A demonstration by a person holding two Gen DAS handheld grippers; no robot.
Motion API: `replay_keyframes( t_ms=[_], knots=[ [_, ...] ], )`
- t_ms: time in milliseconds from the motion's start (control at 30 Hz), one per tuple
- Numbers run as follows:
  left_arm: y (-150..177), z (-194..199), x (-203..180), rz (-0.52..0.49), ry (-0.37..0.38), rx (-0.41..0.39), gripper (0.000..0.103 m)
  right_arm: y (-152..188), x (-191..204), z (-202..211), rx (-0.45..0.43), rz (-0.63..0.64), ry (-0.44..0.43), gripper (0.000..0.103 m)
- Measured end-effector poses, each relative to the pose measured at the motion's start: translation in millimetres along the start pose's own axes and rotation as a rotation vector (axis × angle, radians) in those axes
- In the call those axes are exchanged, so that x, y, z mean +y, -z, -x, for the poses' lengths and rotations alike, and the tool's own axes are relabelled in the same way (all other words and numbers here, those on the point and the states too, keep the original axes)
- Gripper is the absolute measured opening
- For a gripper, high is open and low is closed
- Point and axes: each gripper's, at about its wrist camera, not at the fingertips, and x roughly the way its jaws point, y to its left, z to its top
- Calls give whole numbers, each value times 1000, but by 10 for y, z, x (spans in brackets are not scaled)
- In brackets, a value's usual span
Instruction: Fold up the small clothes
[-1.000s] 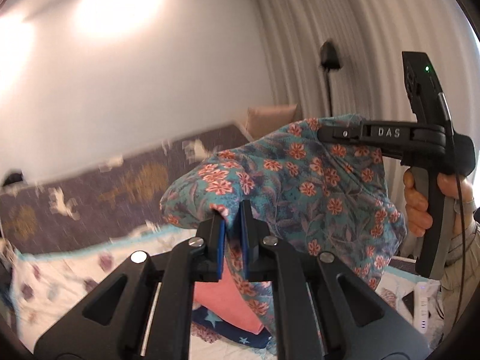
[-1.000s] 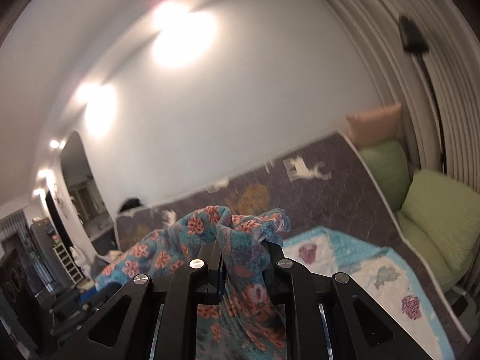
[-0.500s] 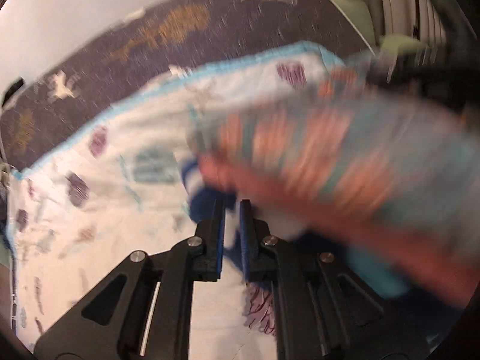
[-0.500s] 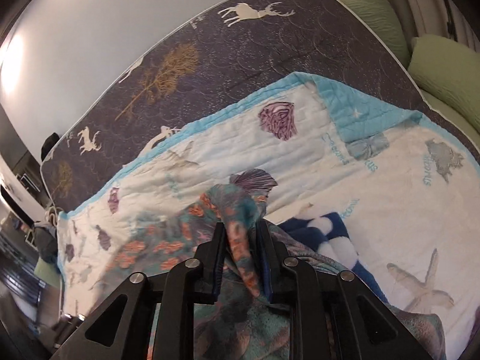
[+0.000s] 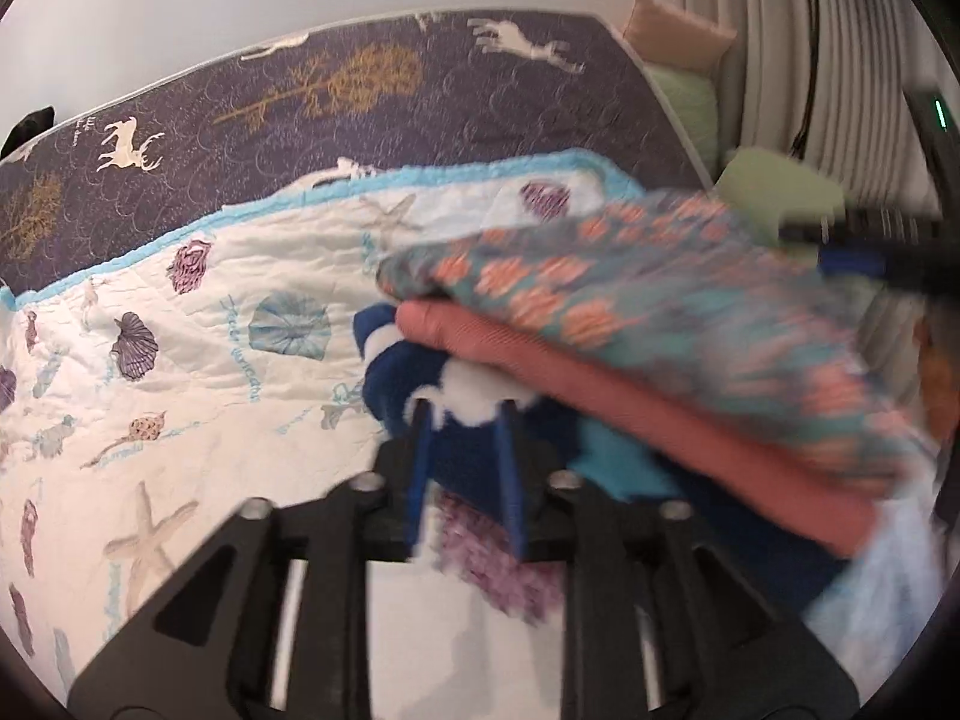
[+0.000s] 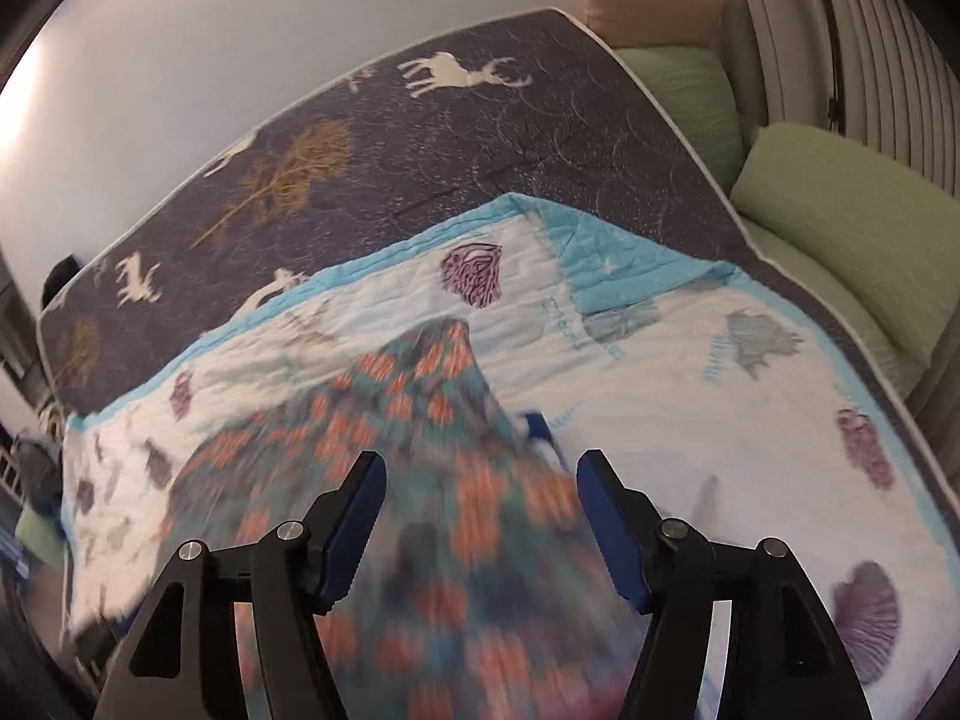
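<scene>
Both grippers are over the bed, and neither has hold of anything. The left gripper (image 5: pixel 462 420) has its blue pads (image 5: pixel 420 468) spread a little, with nothing pinched between them; behind the gap lies a navy cloth (image 5: pixel 390 372) with white blotches. The right gripper (image 6: pixel 480 510) stands wide apart, its blue pads (image 6: pixel 354 528) well clear of the fabric under it. The floral garment (image 6: pixel 420 450), teal with orange flowers, is blurred in both views. From the right wrist it lies spread on the quilt (image 6: pixel 690 420), running from a narrow end far from the gripper to a wide part right beneath its jaws, and whether it rests flat I cannot tell. From the left wrist the garment (image 5: pixel 630 300) shows to the right of the left gripper, on top of a salmon piece (image 5: pixel 570 360), which in turn lies over the navy cloth and a bit of turquoise fabric (image 5: pixel 618 456). The quilt is white with a light-blue border, printed with shells and starfish; pale blue script runs beside some of the shells, too faint and warped to read. Beyond it lies a dark cover (image 6: pixel 480 150) with white deer and golden trees. Green cushions (image 6: pixel 840 210) and a tan pillow (image 6: pixel 654 6) sit by the curtain (image 6: pixel 840 30) on the right. No brand marking is readable on either tool.
</scene>
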Motion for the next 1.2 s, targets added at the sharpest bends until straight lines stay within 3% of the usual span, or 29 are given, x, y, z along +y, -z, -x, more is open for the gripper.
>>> replay_keyframes(
  t_ms=[100, 167, 367, 500, 767, 1200],
  knots=[
    [62, 432, -87, 6, 13, -52, 57, 318, -12, 473, 9, 52, -26, 68],
    [197, 776, -210, -14, 19, -74, 66, 623, -13, 836, 13, 72, -30, 71],
    [622, 1539, -487, -73, 24, -79, 76, 1642, -55, 1741, 60, 60, -12, 80],
    [865, 1989, -677, -96, -2, -83, 78, 2052, -105, 2193, 50, 26, 22, 80],
    [1207, 2587, -861, -70, -6, -63, 82, 2367, 101, 2937, -70, 98, 105, 83],
    [1467, 3022, -698, -20, -42, -118, 82, 2595, 429, 3359, -131, 167, 89, 84]
  ],
)
